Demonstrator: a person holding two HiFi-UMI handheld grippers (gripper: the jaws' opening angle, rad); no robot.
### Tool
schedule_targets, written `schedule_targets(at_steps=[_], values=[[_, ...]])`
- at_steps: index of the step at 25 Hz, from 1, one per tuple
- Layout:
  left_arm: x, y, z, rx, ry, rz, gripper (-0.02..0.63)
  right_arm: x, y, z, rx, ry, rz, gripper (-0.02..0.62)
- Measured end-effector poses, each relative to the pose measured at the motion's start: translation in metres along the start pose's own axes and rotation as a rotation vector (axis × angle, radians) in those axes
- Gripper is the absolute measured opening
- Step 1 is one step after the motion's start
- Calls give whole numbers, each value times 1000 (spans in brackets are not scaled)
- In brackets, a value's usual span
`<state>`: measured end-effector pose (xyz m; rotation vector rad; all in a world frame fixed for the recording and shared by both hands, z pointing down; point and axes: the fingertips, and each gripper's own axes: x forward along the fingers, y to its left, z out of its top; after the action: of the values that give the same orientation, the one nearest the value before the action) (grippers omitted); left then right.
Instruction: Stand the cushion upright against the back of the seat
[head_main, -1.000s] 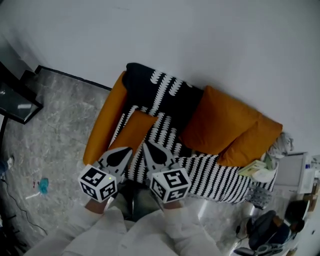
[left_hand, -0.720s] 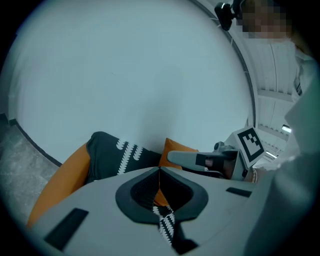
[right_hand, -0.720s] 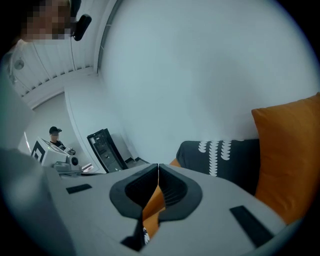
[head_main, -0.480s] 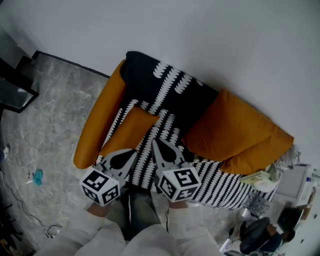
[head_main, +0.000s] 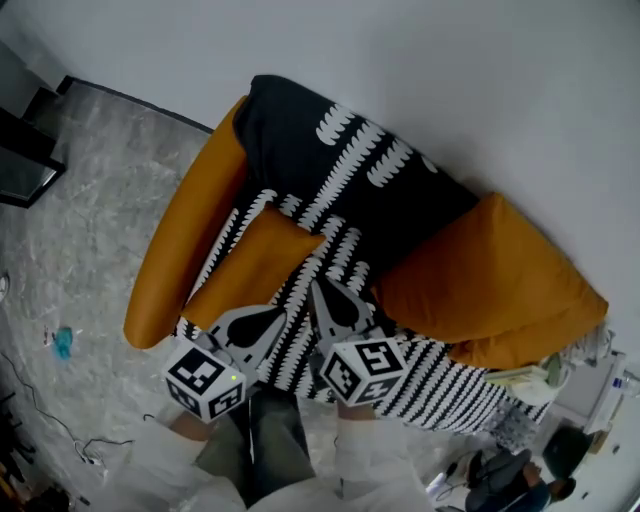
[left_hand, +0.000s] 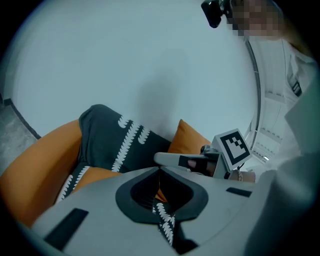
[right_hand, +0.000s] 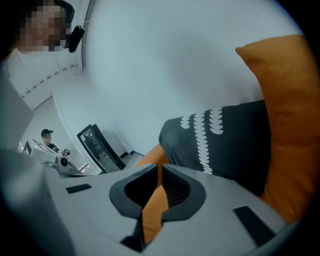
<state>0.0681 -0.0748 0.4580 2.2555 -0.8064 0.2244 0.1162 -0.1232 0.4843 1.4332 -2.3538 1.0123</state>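
"Left gripper view and right gripper view: what do the jaws hold?" the student asks.

"Nothing," the tutor replies. "The left gripper (left_hand: 160, 170) has its tips pressed together, and only the patterned throw (left_hand: 166, 225) shows through the hollow behind them. The right gripper (right_hand: 159, 166) is likewise clenched on nothing. The orange fabric in its hollow lies beyond the jaws and is not gripped."

"And what has changed over the last second?"

"In the head view both grippers have come down and closer to the sofa (head_main: 150, 300), which now fills more of the frame. The cushion (head_main: 255, 265) has not moved. It lies flat at the seat's left end, alongside the armrest (head_main: 180, 250), and is not propped on the throw-draped back (head_main: 330, 170). Two larger cushions (head_main: 480, 285) lean at the right end. The approach looks nearly complete, but the jaws must open before any grasp, so standing the cushion up has not begun."
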Motion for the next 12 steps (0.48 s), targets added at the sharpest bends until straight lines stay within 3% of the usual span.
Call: schedule_targets(at_steps=[6, 12], values=[[25, 24, -22, -58, 11, 22, 8, 41, -28, -24, 48, 17, 8, 23], [47, 44, -31, -85, 16, 28, 8, 76, -58, -37, 132, 19, -24, 95]])
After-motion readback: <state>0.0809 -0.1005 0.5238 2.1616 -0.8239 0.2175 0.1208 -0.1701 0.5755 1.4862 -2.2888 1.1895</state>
